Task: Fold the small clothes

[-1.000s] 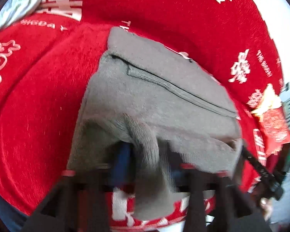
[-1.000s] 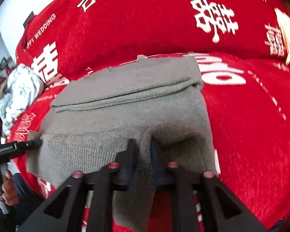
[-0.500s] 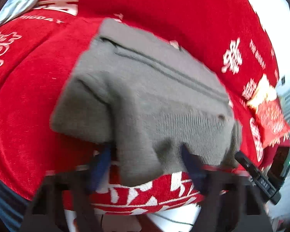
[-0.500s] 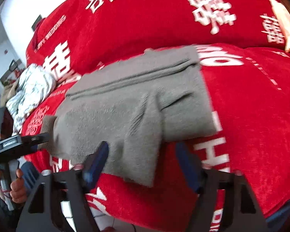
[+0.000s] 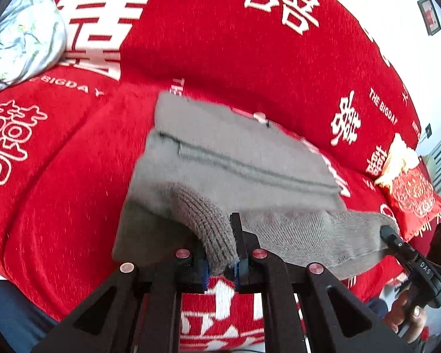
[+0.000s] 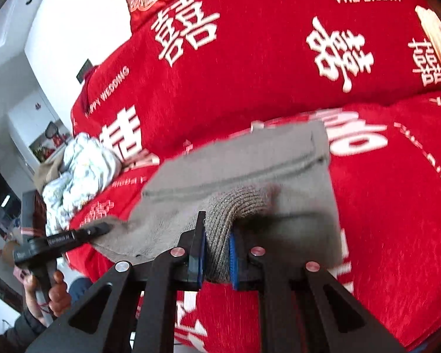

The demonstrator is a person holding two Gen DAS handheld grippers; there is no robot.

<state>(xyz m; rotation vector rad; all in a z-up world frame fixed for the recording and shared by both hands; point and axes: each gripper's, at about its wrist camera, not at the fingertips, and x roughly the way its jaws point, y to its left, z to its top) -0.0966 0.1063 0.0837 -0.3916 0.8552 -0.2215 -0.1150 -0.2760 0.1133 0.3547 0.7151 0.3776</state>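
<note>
Claws: two, left claw (image 5: pixel 222 253) and right claw (image 6: pixel 216 253), just closed, each pinching one grey garment (image 5: pixel 235 161).

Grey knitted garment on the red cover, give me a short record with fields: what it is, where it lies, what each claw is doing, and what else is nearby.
item: grey knitted garment, partly folded
surface: red plush cover with white characters
left claw: just closed, shut on the ribbed near edge
right claw: just closed, shut on the ribbed near edge
near edge: raised off the cover between both claws
nearby: crumpled pale floral cloth; red embroidered cushion
</note>
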